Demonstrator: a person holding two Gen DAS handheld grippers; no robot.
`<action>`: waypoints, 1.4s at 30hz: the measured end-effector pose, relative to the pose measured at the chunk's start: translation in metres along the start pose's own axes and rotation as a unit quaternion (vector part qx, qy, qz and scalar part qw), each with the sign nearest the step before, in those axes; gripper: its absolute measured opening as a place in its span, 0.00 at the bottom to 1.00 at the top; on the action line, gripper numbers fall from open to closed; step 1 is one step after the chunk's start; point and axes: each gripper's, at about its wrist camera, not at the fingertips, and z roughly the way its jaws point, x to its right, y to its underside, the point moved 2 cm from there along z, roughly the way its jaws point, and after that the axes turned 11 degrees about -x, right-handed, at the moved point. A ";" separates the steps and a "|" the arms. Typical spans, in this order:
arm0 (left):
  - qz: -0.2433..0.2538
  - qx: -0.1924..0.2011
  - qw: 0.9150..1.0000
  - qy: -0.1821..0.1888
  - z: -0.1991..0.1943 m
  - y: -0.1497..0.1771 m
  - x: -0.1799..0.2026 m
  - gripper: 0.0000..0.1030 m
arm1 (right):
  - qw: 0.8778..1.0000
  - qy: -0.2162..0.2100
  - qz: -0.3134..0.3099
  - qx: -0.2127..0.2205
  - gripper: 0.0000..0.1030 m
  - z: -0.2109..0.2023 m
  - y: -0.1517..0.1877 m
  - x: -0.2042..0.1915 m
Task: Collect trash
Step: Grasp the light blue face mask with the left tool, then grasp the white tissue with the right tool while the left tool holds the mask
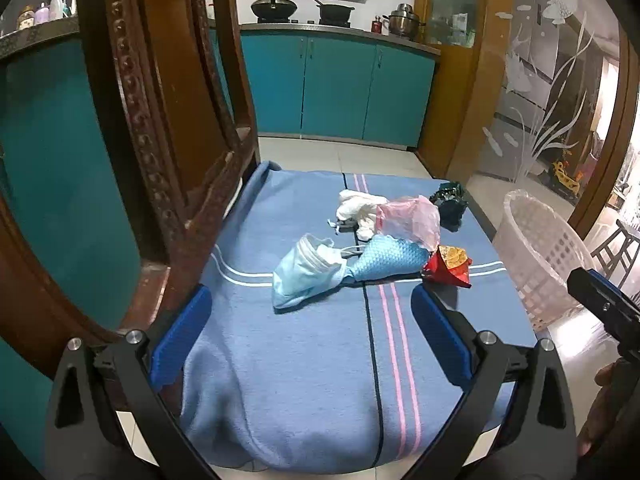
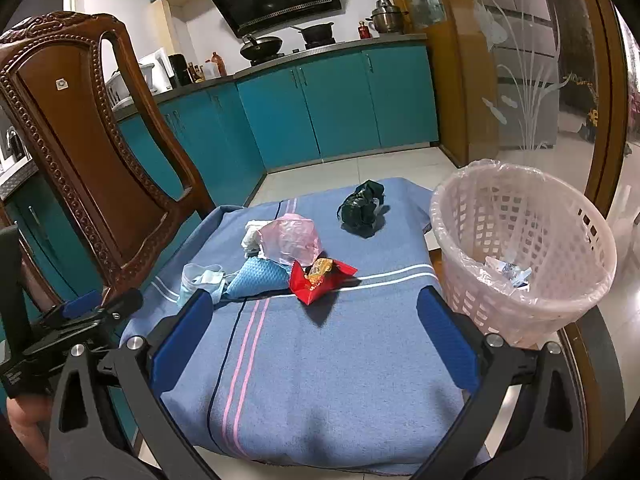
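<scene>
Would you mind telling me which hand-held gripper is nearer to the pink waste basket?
Right. The right hand-held gripper has its right finger almost beside the pink waste basket. The left hand-held gripper sits further left, near the chair, with the basket beyond its right finger.

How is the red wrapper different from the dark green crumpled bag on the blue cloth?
The red wrapper lies flattish and angular, with a yellow print; the dark green bag is balled up and plain. The red wrapper touches the pile of other trash, while the dark green bag sits apart, farther back. Both rest on the blue cloth, ungrasped.
</scene>
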 end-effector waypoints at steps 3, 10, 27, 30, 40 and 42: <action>0.008 -0.002 1.000 -0.008 0.010 -0.003 0.004 0.97 | 1.000 -0.001 0.001 0.000 0.97 -0.001 0.000 0.001; 0.022 -0.024 0.999 -0.017 0.076 -0.039 0.008 0.97 | 1.000 -0.003 -0.006 -0.005 0.97 0.004 0.001 -0.002; -0.003 0.177 0.984 0.015 -0.071 -0.044 -0.019 0.05 | 0.993 0.007 -0.113 -0.019 0.97 0.049 -0.032 -0.065; 0.014 0.215 0.976 -0.009 -0.089 -0.037 -0.018 0.05 | 0.987 0.022 -0.150 -0.055 0.97 0.087 -0.061 -0.096; -0.005 0.194 0.981 0.019 -0.082 -0.041 -0.034 0.05 | 0.944 0.079 -0.206 -0.247 0.91 0.267 -0.115 -0.147; -0.014 0.191 0.981 0.025 -0.080 -0.045 -0.040 0.05 | 0.927 0.108 -0.202 -0.296 0.31 0.292 -0.110 -0.141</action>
